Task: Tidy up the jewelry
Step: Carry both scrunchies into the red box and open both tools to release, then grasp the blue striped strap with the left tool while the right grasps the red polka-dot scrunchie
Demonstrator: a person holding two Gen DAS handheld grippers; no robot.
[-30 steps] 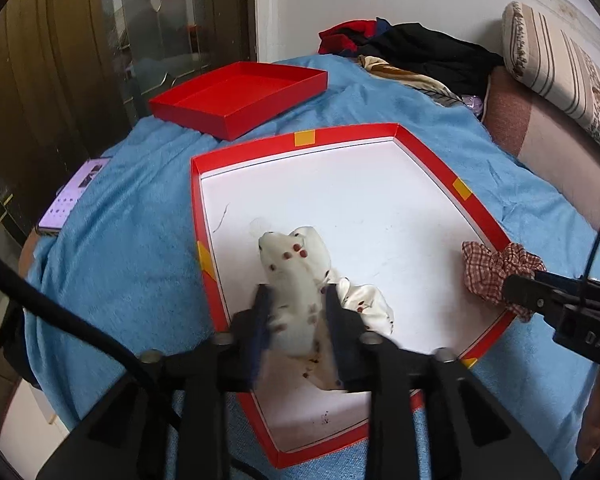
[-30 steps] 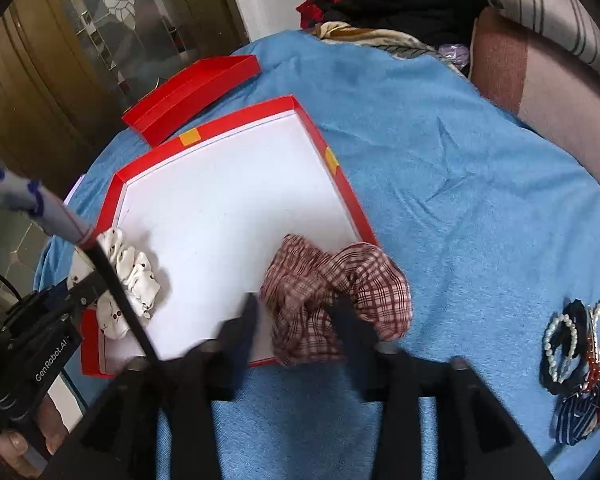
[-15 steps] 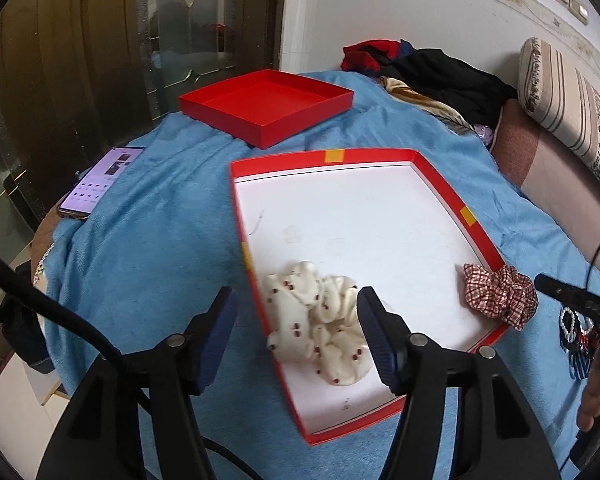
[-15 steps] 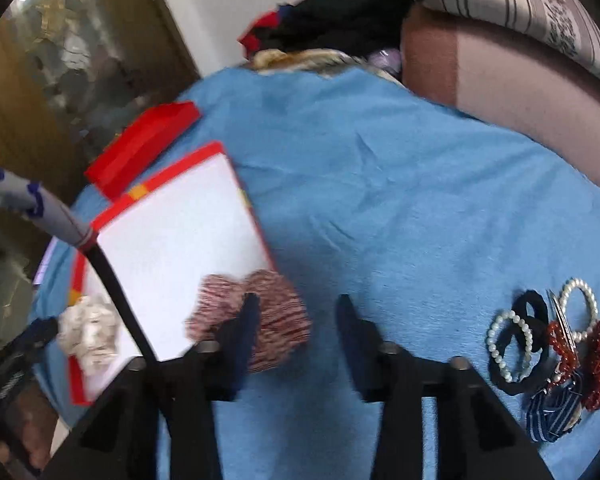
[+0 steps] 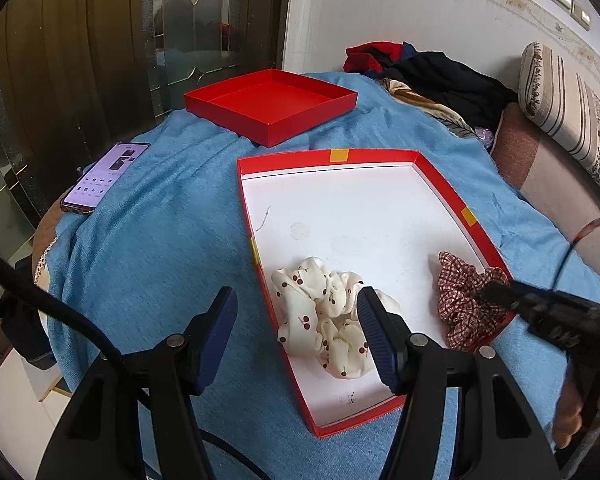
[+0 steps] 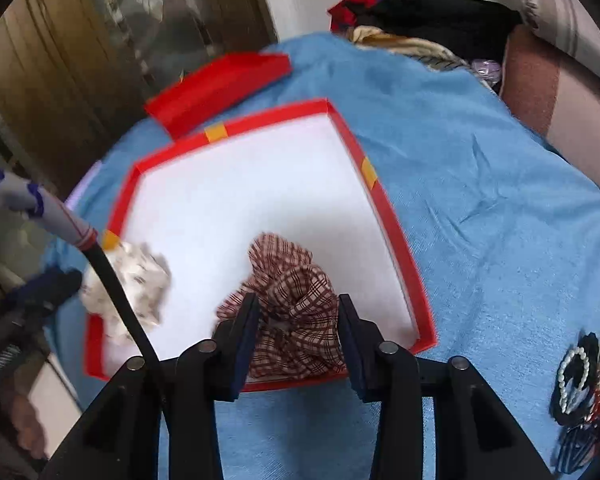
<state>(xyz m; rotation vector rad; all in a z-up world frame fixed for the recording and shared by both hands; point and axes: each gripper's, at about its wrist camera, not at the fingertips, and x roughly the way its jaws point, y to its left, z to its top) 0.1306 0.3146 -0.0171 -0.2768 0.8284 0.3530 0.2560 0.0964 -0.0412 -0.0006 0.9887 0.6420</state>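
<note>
Plaid scrunchie (image 6: 296, 304) is sitting in red tray (image 6: 396, 232) w/ right gripper (image 6: 298, 338) jaws opening around it; left gripper (image 5: 296, 340) jaws apart, empty. Next: fetching bead bracelets (image 6: 580, 372).

No legible text, label, brand or number found anywhere. Lit phone screen (image 5: 105, 176) on the blue cloth (image 5: 148, 264) crowded with small icons, too tiny to read. Plain orange tape patches on the red tray rim (image 5: 339, 155), unlettered.
</note>
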